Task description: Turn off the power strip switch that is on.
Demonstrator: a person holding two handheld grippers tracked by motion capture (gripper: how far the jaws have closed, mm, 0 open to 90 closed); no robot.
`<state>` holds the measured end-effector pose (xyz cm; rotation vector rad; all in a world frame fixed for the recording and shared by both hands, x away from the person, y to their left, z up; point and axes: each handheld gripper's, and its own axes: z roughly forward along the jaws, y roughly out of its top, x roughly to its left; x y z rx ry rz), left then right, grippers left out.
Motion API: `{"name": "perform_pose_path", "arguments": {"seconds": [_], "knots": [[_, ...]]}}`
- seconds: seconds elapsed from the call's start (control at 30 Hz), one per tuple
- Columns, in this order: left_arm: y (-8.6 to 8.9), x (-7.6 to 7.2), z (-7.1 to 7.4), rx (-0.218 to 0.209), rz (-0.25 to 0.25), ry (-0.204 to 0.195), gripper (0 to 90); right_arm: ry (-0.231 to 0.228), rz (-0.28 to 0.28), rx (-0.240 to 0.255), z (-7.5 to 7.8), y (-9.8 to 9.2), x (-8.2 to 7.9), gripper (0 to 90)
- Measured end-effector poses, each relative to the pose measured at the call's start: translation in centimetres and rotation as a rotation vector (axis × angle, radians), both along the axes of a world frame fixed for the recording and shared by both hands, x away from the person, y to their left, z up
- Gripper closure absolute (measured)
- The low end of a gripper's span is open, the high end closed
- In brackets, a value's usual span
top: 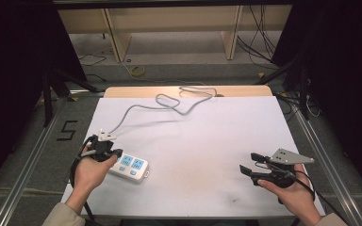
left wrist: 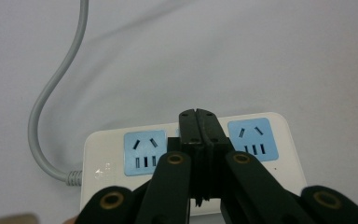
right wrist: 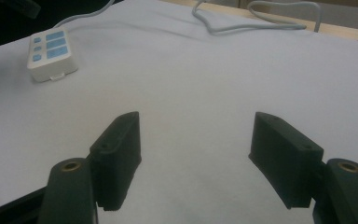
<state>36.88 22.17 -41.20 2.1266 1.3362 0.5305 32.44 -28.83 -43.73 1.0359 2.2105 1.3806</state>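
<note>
Hand-held gripper in the person's left hand sits at the near left of the white desk, its black jaws clenched together with nothing between them, tips over the white plastic power strip with blue sockets. At the near right, the other hand-held gripper is released, jaws spread wide above bare desk. From the strip, a grey cable curls toward the far edge.
</note>
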Motion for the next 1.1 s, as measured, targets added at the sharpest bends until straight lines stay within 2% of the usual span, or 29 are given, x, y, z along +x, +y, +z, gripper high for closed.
{"name": "perform_pose_path", "arguments": {"seconds": [0.1, 0.3, 0.5, 0.53, 0.57, 0.6, 0.87, 1.1], "knots": [[-0.03, 0.17, -0.21, 0.034, -0.007, -0.003, 89.9, -0.001, -0.001, 0.001, -0.01, 0.02, -0.01, 33.6], [-0.01, 0.37, -0.47, 0.052, -0.008, 0.001, 89.9, 0.000, 0.000, -0.001, -0.01, 0.01, 0.01, 33.6], [-0.07, 0.58, -0.59, 0.044, -0.008, 0.020, 89.9, 0.001, -0.001, -0.001, -0.01, 0.03, 0.00, 33.6], [-0.03, 0.66, -0.56, 0.014, -0.003, 0.031, 89.9, 0.000, -0.001, 0.000, -0.02, 0.03, 0.00, 33.6], [-0.03, 0.66, -0.56, 0.014, -0.003, 0.031, 89.9, 0.001, -0.001, 0.000, -0.01, 0.03, -0.01, 33.6], [-0.01, 0.69, -0.56, -0.004, 0.000, 0.035, 89.9, 0.000, -0.002, 0.000, -0.01, 0.03, -0.01, 33.6], [0.07, 0.92, -0.70, -0.002, 0.003, 0.058, 89.9, 0.001, 0.000, -0.001, -0.02, 0.04, 0.00, 33.5], [-0.09, 1.06, -1.03, -0.001, -0.006, 0.106, 89.9, 0.000, 0.004, 0.001, -0.05, 0.10, -0.01, 33.5]]}}
